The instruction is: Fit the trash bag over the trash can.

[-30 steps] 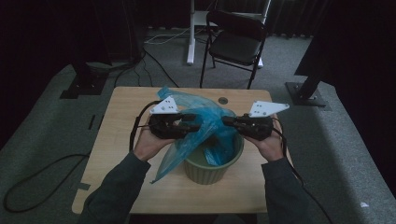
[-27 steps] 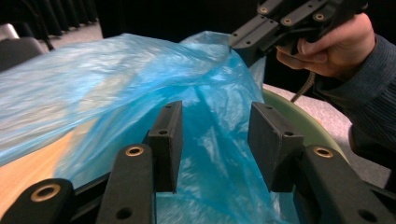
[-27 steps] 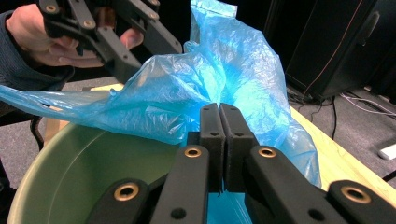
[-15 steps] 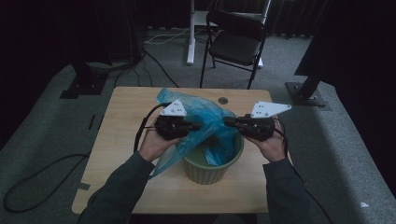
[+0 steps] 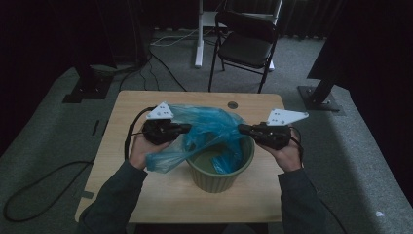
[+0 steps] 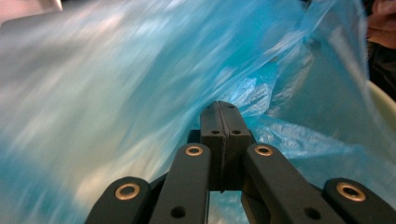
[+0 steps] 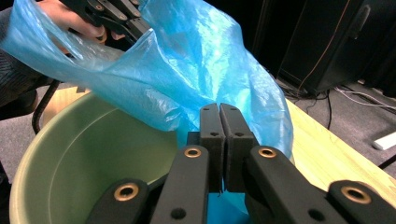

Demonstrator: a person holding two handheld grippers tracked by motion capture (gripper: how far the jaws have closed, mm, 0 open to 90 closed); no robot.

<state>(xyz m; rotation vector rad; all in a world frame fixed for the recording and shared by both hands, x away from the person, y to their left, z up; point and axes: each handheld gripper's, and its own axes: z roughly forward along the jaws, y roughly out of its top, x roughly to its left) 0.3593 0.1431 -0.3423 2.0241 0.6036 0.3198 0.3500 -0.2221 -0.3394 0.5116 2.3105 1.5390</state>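
So this looks like lining the green bin [image 5: 220, 165] with the blue bag [image 5: 207, 129] — bin sits at center-bottom of the high view on the wooden table [image 5: 122, 122].

Going left to right: the left gripper [image 5: 185, 128], left of center in the high view, is clenched on the bag's edge. In the left gripper view the jaws are pressed flat together with blue film all around them, so I'd say it's pinching plastic, though the film between the pads is too thin to really make out. The bag stretches across the middle, part of it drooping inside the bin, a flap hanging down the bin's left outside. The right gripper [image 5: 242, 128], right of center, is also closed tight on the bag's other edge, just above the bin's rim.

My take — keep both pinches firm, spread the hands so the mouth opens wider than the rim, then lower evenly so the edges fold over the outside.
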